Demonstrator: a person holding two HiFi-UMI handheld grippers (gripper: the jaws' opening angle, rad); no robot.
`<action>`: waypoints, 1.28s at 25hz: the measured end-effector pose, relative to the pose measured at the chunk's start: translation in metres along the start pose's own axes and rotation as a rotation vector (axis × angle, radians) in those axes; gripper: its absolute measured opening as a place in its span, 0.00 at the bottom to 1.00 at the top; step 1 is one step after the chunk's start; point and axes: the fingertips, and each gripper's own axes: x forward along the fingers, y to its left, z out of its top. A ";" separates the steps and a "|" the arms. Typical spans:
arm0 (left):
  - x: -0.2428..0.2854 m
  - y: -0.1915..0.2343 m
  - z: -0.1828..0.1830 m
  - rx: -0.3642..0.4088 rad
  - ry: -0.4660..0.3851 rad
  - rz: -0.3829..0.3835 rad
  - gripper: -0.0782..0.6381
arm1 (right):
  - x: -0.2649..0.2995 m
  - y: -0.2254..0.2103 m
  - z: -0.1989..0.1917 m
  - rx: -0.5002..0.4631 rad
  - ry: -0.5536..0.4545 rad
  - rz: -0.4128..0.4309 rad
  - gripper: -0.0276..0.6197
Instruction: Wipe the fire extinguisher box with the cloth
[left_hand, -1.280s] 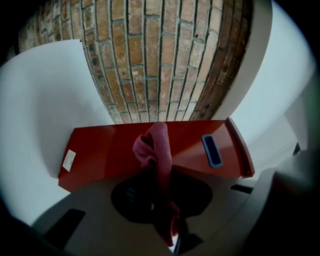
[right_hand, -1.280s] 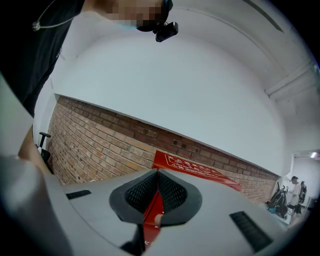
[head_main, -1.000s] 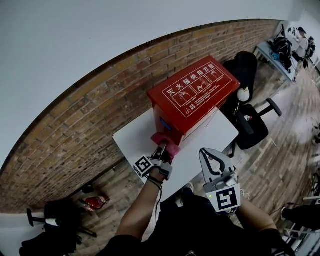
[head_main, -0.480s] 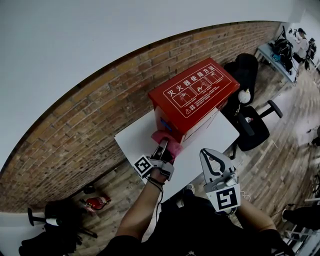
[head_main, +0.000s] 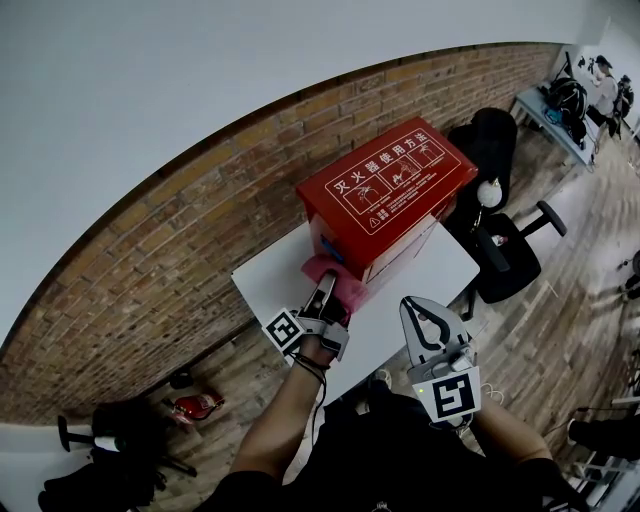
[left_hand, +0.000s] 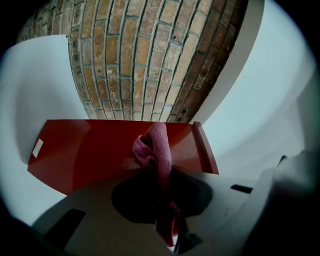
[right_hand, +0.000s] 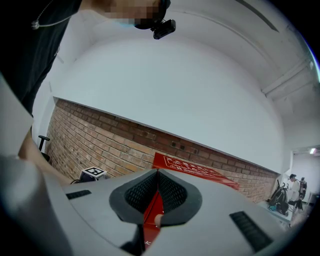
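Left tool (head_main: 327, 283) clamped, forward; right tool (head_main: 409, 305) closed, farther back.

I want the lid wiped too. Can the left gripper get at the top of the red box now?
Probably yes: the left gripper holds the cloth at the box's side, and nothing lies on its top.
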 end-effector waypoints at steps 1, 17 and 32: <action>0.000 -0.002 0.000 -0.002 -0.001 -0.005 0.26 | -0.001 0.000 0.000 0.000 0.000 0.000 0.07; 0.014 -0.044 0.000 -0.015 -0.004 -0.080 0.26 | -0.009 -0.005 0.002 -0.007 -0.012 -0.008 0.07; 0.022 -0.086 -0.001 0.010 -0.002 -0.156 0.26 | -0.018 -0.012 0.003 0.000 -0.025 -0.014 0.07</action>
